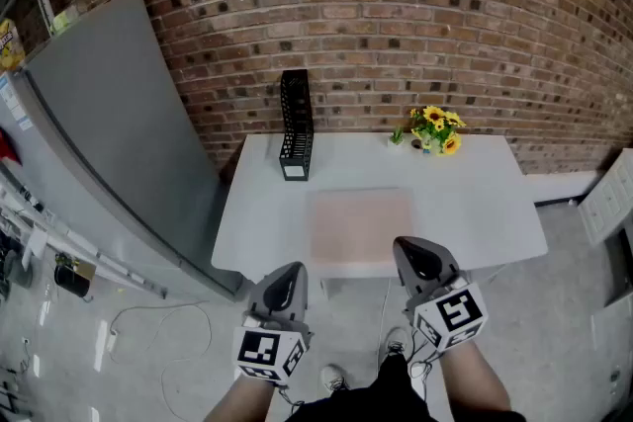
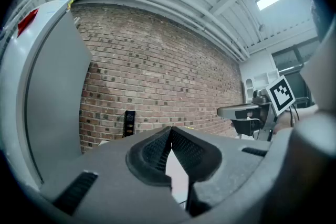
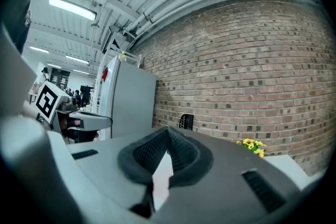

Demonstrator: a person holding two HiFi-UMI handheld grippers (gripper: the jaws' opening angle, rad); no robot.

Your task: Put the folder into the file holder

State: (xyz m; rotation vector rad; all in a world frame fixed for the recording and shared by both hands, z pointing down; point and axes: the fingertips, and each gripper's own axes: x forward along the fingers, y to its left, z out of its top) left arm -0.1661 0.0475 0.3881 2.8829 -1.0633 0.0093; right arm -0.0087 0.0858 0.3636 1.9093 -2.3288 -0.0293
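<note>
A pale pink folder (image 1: 359,229) lies flat on the white table (image 1: 495,203), near its front edge. The black mesh file holder (image 1: 295,126) stands upright at the table's back left, against the brick wall; it also shows small in the left gripper view (image 2: 129,122) and the right gripper view (image 3: 186,121). My left gripper (image 1: 289,278) is shut and empty, held in front of the table's near edge, left of the folder. My right gripper (image 1: 415,258) is shut and empty too, its tip over the table's front edge at the folder's near right corner.
A small bunch of yellow flowers (image 1: 435,129) sits at the table's back right. A tall grey fridge (image 1: 109,143) stands left of the table. Cables lie on the floor at the lower left. A white cabinet (image 1: 608,198) is at the right edge.
</note>
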